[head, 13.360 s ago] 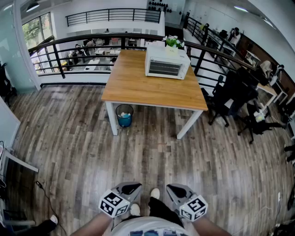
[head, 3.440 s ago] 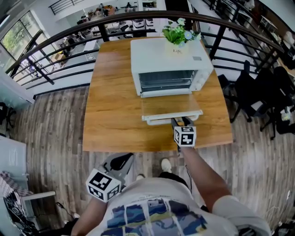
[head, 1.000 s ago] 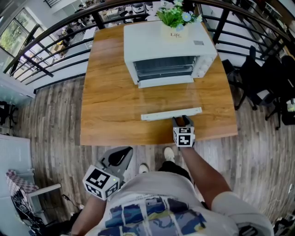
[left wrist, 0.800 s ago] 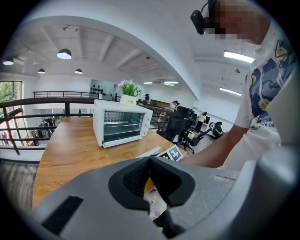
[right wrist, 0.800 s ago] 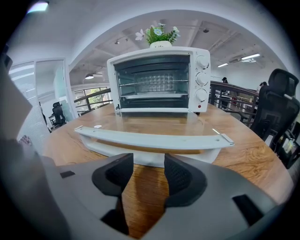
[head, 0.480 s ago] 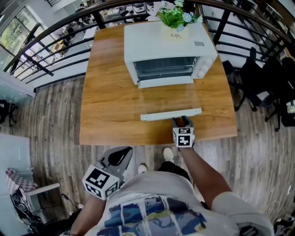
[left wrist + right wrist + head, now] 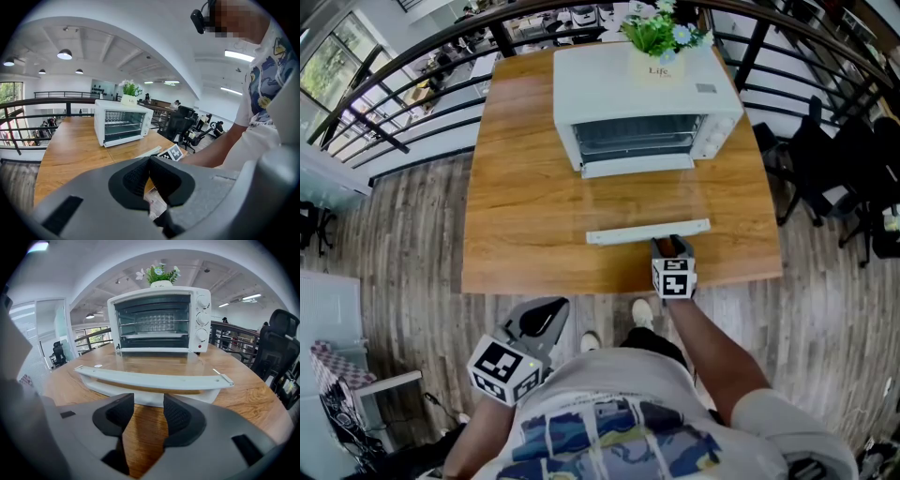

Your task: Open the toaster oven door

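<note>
A white toaster oven [image 7: 642,89] stands at the far side of the wooden table [image 7: 520,206]. Its glass door [image 7: 647,202] lies fully open and flat, with the white handle bar [image 7: 649,232] nearest me. My right gripper [image 7: 672,246] hovers just in front of the handle's right part, over the table edge. In the right gripper view the handle [image 7: 150,379] lies a little beyond the gripper [image 7: 149,413]; its jaws are closing and hold nothing. My left gripper [image 7: 539,319] hangs low by my hip, off the table; its pads [image 7: 140,174] meet with nothing between them.
A potted plant [image 7: 659,37] sits on top of the oven. A dark railing [image 7: 412,103] runs behind and left of the table. Black office chairs [image 7: 844,159] stand to the right. Wood floor [image 7: 384,244] lies to the left.
Since a few seconds ago the door has swung from part open down to flat. My right gripper has come off the handle. In the last second almost nothing has moved.
</note>
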A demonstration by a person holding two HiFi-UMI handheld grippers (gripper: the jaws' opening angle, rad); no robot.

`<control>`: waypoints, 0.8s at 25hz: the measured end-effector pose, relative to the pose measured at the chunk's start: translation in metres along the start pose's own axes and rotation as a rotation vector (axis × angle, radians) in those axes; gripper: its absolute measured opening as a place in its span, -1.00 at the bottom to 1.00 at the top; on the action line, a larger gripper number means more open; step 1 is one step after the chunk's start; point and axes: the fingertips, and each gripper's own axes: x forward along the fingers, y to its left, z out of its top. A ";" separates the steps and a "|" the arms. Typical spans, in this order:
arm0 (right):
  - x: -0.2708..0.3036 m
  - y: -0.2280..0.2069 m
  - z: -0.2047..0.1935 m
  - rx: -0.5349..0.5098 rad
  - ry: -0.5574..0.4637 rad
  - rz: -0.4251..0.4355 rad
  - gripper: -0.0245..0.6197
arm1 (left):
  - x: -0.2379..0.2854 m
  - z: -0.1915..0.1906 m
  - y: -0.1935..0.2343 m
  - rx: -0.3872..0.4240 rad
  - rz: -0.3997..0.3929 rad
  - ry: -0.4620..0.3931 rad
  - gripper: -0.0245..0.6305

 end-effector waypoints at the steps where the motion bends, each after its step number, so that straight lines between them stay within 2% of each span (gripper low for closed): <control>1: 0.000 0.000 -0.001 0.002 0.000 -0.001 -0.33 | 0.000 0.000 0.000 -0.001 0.000 0.000 -0.92; 20: 0.000 -0.001 0.000 -0.002 -0.005 -0.003 -0.34 | 0.001 -0.002 0.003 -0.010 -0.001 -0.004 -0.92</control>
